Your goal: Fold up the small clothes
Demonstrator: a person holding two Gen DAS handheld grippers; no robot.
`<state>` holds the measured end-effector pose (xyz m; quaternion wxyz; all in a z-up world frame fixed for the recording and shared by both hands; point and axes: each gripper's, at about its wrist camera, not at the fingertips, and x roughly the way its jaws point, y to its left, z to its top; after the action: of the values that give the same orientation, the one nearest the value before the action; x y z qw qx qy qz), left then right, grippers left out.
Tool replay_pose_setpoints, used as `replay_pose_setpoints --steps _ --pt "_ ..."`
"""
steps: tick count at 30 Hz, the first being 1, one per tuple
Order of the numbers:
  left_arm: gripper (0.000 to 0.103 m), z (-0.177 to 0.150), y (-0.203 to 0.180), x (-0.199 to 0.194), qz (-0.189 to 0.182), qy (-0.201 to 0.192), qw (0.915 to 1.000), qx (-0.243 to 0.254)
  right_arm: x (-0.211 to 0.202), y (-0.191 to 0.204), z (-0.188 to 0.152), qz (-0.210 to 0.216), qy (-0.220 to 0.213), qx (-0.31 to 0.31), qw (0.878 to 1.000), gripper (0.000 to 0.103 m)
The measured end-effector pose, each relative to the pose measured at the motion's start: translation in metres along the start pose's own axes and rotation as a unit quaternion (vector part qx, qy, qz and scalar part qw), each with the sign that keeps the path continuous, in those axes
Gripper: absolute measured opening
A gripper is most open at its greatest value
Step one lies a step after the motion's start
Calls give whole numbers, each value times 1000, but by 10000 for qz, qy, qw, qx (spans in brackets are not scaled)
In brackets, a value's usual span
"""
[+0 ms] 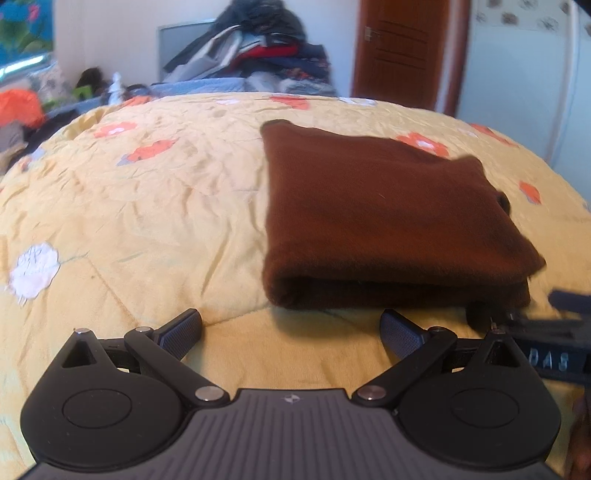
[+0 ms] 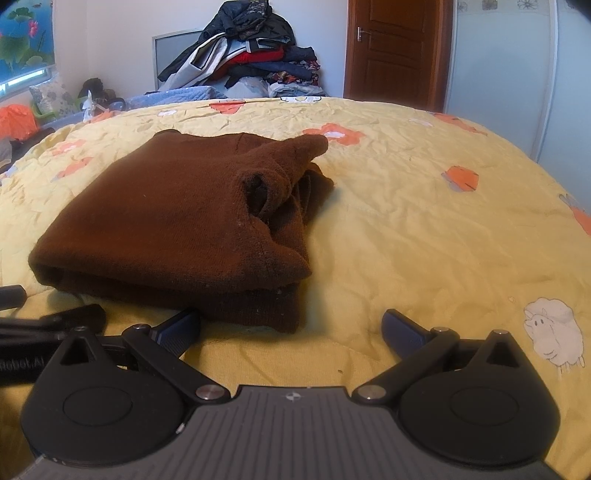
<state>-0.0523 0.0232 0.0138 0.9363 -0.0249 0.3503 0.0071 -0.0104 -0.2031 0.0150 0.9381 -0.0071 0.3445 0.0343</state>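
The brown garment (image 2: 173,218) lies folded into a thick rectangle on the yellow floral bedspread (image 2: 424,236) (one cuff pokes loose on its right side); left gripper (image 1: 291,332) and right gripper (image 2: 291,332) gape wide, holding nothing.

Yellow quilt (image 2: 406,229) w/ orange flower print is being spread over the bed, creased; white sheep motif (image 2: 554,332) is being shown near the right edge. Behind the bed, a clothes pile (image 2: 255,48) is being stacked high against the wall, dark jackets on top, red item mid-stack. Brown wooden door (image 2: 391,48) is being kept closed, right of the pile. Lotus-print curtain (image 2: 22,33) is being hung at far left. Orange item (image 2: 16,120) is being left below it; type can't be told.
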Motion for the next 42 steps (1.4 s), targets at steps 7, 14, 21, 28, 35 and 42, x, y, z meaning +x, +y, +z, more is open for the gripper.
replay_pose_setpoints --steps 7,14,21,28,35,42 --pt "103 1 -4 4 184 26 9997 126 1 -1 1 -35 34 17 10000 103" --pt "103 0 -4 4 189 2 9998 119 1 0 0 -58 9 29 10000 103" --pt "103 0 -4 4 193 0 9997 119 1 0 0 -56 10 25 10000 103" --pt "103 0 -3 4 192 -3 9997 117 1 0 0 -56 10 24 10000 103" --pt "103 0 -4 3 201 -8 9997 111 1 0 0 -54 9 23 10000 103" --pt "103 0 -4 3 200 -8 9997 110 1 0 0 -54 9 22 10000 103"
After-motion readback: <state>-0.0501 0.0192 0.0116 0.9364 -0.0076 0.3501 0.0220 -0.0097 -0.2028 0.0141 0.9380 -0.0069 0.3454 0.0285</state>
